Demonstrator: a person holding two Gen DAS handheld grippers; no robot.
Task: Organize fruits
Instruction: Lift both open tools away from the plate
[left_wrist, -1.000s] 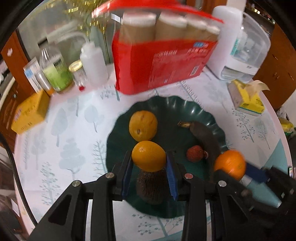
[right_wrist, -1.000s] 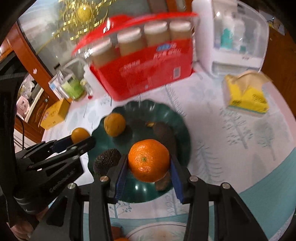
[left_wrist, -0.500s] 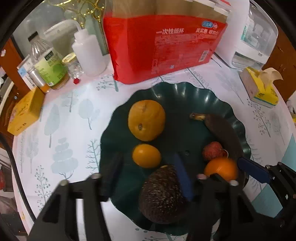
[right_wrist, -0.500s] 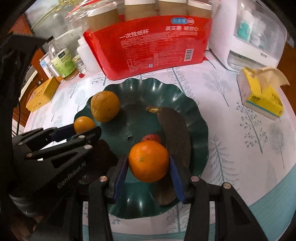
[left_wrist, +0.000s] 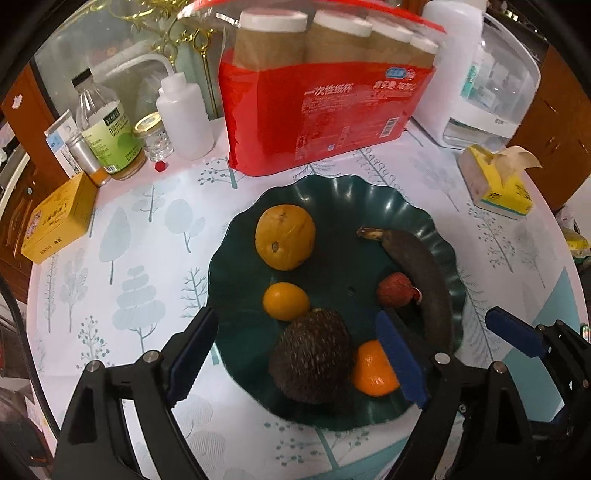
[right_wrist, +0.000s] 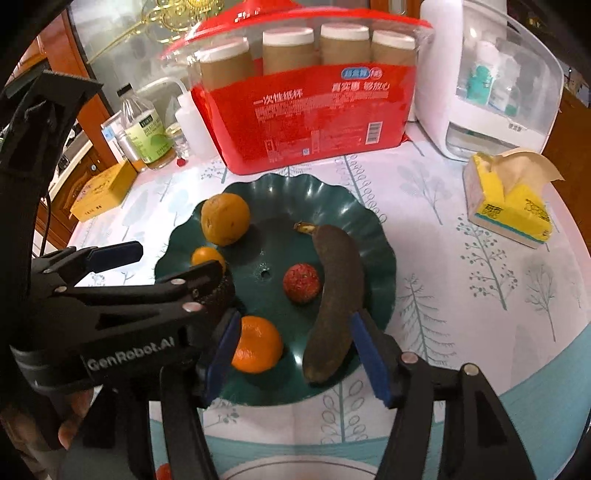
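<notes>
- We see our left gripper (left_wrist: 299, 363), its jaws just opened wide, holding nothing, over the green plate's (left_wrist: 332, 192) near edge.
- Small orange (left_wrist: 285, 301) and avocado (left_wrist: 312, 356) lie on the plate's near side.
- Our right gripper (right_wrist: 299, 360), jaws just opening, has let go of the tangerine (right_wrist: 256, 349), which lies beside the dark banana (right_wrist: 334, 299).

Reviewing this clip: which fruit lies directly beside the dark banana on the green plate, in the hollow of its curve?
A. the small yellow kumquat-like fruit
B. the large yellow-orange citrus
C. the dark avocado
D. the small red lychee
D. The small red lychee sits close against the inner curve of the dark banana on the green plate; the other fruits lie farther off, toward the opposite side of the plate.
</notes>
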